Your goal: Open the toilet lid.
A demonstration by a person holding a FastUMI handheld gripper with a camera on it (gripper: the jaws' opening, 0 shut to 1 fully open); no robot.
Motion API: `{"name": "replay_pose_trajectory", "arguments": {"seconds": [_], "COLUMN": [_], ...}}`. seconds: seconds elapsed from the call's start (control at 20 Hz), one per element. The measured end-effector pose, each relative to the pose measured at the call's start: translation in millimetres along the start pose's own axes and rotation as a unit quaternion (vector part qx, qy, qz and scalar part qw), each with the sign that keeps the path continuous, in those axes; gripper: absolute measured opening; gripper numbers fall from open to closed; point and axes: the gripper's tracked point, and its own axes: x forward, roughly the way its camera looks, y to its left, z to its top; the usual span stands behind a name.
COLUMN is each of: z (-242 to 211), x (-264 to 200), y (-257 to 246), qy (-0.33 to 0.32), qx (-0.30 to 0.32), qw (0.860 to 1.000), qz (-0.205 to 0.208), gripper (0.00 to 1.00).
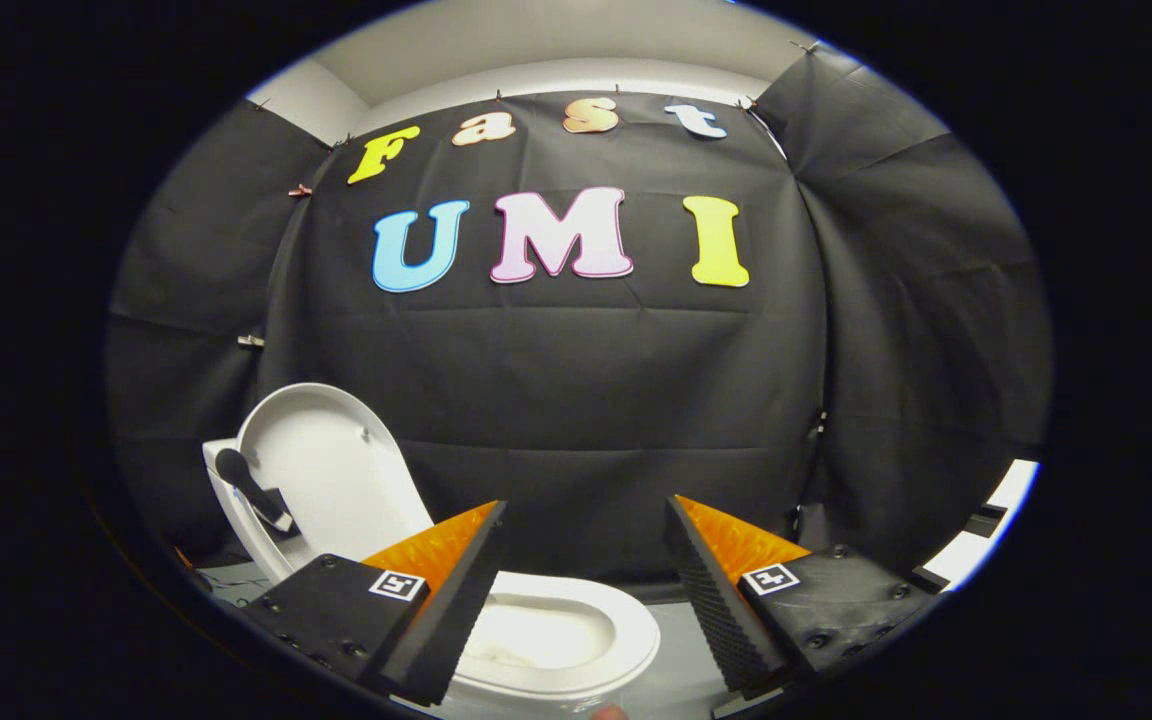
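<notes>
You are holding the gripper (586, 590) with its fingers (456, 600) spread wide apart and gripping nothing; the gap between them is standing empty, with the seat showing through it.

Just ahead of the fingers and below them, the toilet seat (576, 640) is lying flat on the bowl, its rim partly covered by the left finger. The bowl opening is facing up and is unobstructed.

Beyond the left finger and off to that side, the toilet lid (336, 470) is already standing raised, leaning back toward the tank (221, 500) behind it. Its long axis is running upward from the hinge, tilted slightly back, with its inner face turned toward you. A dark handle-like object (251, 490) is resting against the lid's lower left; what it is cannot be determined.

Judgement: the lid is sitting well clear of the fingers, up and to their left, and nothing is touching it. The task appears complete or nearly so; any further push would need you swinging the fingers left toward the lid's face
</notes>
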Motion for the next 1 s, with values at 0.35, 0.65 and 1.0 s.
{"name": "replay_pose_trajectory", "arguments": {"seconds": [0.35, 0.65, 1.0], "z": [21.4, 30.5, 25.0], "x": [-5.8, -6.3, -3.4], "y": [-10.1, -15.1, -17.1], "qy": [-0.03, -0.049, -0.04], "qx": [0.017, 0.036, 0.024], "qw": [0.999, 0.998, 0.999], "qz": [-0.008, -0.013, -0.016], "gripper": [0.99, 0.99, 0.99]}}
